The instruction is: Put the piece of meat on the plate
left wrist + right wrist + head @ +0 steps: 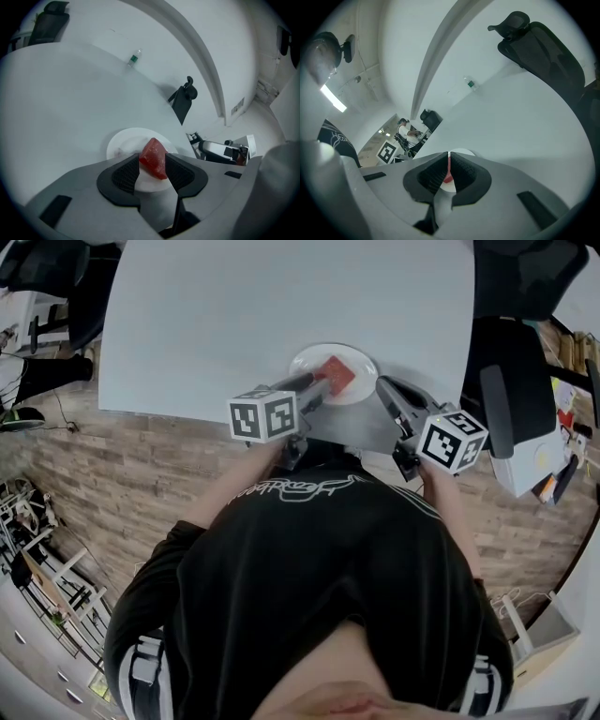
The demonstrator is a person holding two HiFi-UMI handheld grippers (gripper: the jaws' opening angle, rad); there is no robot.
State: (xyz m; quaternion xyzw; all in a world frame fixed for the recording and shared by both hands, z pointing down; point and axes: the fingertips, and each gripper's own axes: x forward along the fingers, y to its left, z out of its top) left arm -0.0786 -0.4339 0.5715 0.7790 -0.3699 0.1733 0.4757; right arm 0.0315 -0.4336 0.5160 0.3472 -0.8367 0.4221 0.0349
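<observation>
A red wedge of meat [337, 374] is on the white plate [305, 360] near the table's front edge. In the left gripper view the meat [152, 151] stands between the jaws of my left gripper [153, 165]. It leans toward the right pad, and bare plate [119, 143] shows beside the left pad. The jaws are wide and not pressing, so the gripper is open. My left gripper [323, 385] reaches over the plate's near rim. My right gripper [382, 385] hovers just right of the plate, shut to a thin slit. Through the slit of my right gripper [449, 157] a sliver of meat [448, 177] shows.
A small bottle [133, 58] stands far back on the white table [234, 315]. Black office chairs stand at the table's right side [506, 381] and far end [183, 101]. The floor is wood plank, with shelving at the left.
</observation>
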